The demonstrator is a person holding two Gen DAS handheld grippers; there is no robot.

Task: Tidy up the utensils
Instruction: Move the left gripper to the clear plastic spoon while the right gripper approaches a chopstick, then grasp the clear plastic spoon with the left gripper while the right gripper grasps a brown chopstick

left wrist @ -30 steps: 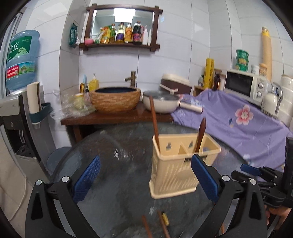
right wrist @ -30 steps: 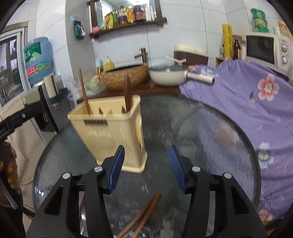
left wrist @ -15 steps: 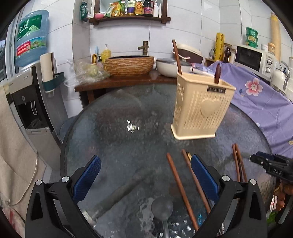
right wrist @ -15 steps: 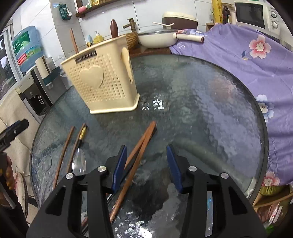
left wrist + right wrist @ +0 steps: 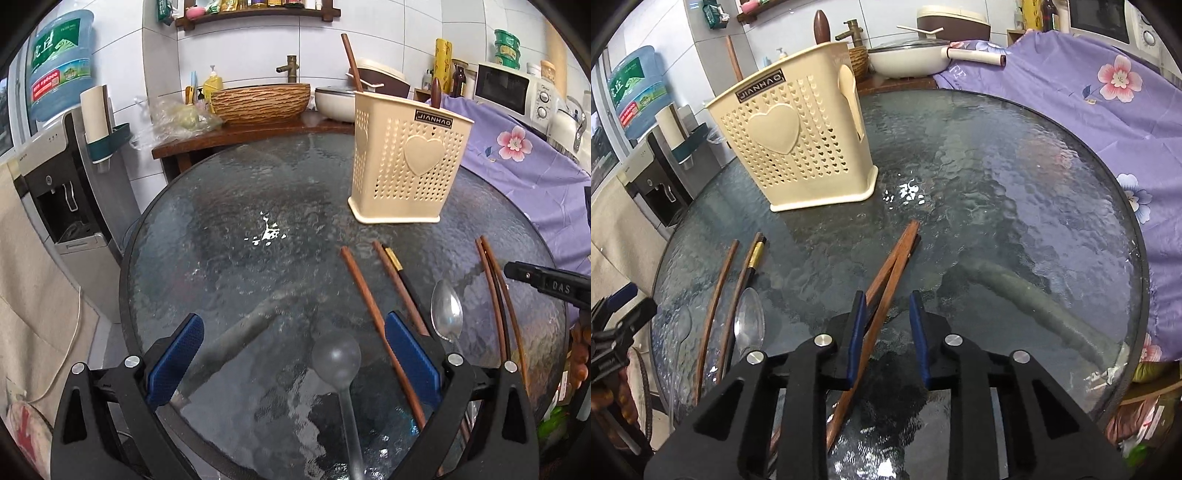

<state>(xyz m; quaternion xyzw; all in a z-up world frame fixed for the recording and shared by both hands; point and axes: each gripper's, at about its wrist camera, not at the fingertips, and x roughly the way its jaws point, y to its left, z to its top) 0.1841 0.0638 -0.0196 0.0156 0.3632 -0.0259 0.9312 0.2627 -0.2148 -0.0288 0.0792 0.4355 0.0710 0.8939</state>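
Observation:
A cream utensil holder (image 5: 406, 162) stands on the round glass table (image 5: 240, 221) with two brown handles sticking out; it also shows in the right wrist view (image 5: 798, 147). Loose brown chopsticks (image 5: 373, 314), a metal spoon (image 5: 447, 314) and a clear plastic spoon (image 5: 338, 362) lie near my left gripper (image 5: 291, 362), which is open wide above them. My right gripper (image 5: 888, 332) is open, its fingers on either side of a pair of brown chopsticks (image 5: 890, 269) lying on the glass. Other chopsticks (image 5: 716, 291) and the metal spoon (image 5: 749, 321) lie to its left.
A purple flowered cloth (image 5: 1089, 92) covers the counter at the right. A wooden shelf with a woven basin (image 5: 260, 101) and a white pan (image 5: 908, 59) stands behind the table. A water dispenser (image 5: 55, 155) stands at the left.
Both grippers pulled back from the holder and tilted down toward the table. The loose chopsticks and spoons came into view. The right gripper now straddles a chopstick pair.

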